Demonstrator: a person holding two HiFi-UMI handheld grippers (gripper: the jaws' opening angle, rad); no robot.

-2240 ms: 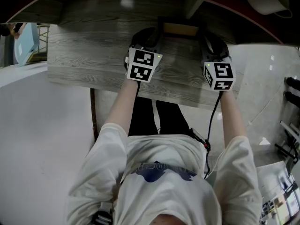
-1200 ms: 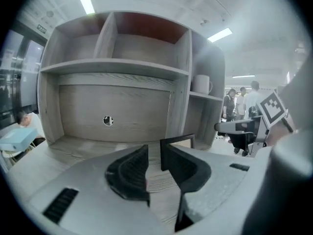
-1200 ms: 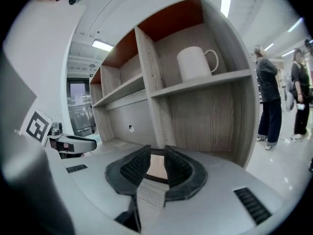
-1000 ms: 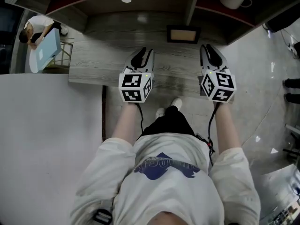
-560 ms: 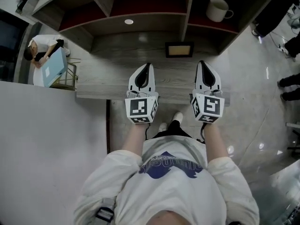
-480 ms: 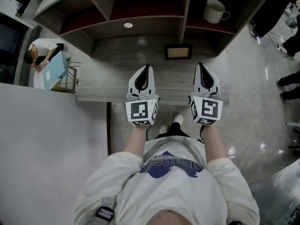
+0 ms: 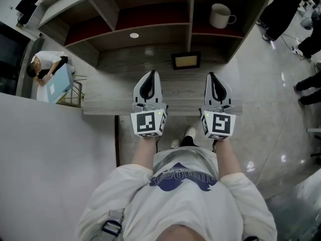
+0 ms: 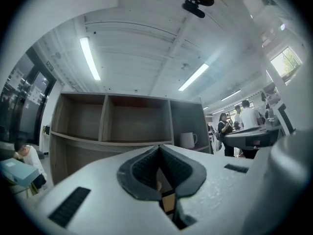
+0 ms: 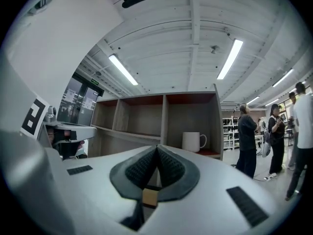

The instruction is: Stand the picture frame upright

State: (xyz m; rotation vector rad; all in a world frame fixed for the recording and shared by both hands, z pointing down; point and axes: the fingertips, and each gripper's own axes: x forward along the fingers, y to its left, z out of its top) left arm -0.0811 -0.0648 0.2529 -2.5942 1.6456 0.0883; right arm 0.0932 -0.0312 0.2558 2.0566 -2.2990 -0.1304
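Picture frame (image 7: 186,61) appears to stand upright at the back of the desk (image 7: 108,103), so the task looks done; left gripper (image 7: 150,77) and right gripper (image 7: 212,78), both closed and empty, need only keep clear.

This looks like a large open hall, something between a showroom and a work lab, not a home. The ceiling (image 9: 161,38) is high and white, with bare beams and long strip lights (image 9: 234,58). The floor (image 7: 271,99) is grey and polished, and it reflects the lamps. A wooden shelf unit (image 7: 190,14) with open compartments holds 1 white mug (image 7: 219,15). Several people (image 9: 246,138) stand beyond it, near store racks (image 9: 229,124). A glass front (image 9: 78,104) carries a small green sign (image 9: 94,83). At the left, 1 person (image 7: 42,64) bends over a light blue table (image 7: 52,87).
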